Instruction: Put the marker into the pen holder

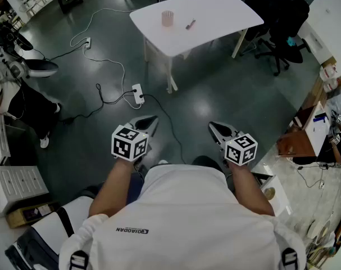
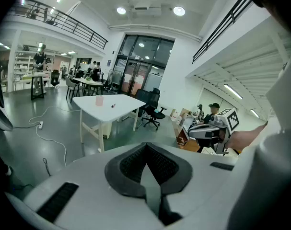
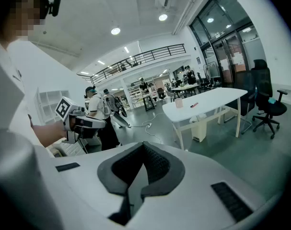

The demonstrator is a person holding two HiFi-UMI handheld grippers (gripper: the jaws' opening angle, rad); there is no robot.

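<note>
Nothing is done yet: the marker point(image 1: 190, 24) lies on the far surface point(image 1: 221, 13) near the pen holder point(image 1: 167, 18), and the jaws of your left gripper point(image 1: 148, 121) and right gripper point(image 1: 216, 127) are clenched, empty.

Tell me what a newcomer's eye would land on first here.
Low in the head view, the left gripper and right gripper stand out, both shut on nothing, each carrying a black-and-white patterned cube. Beyond them, across the grey floor, stands a white table with a pinkish pen holder and a red marker lying to its right, apart from it.
</note>
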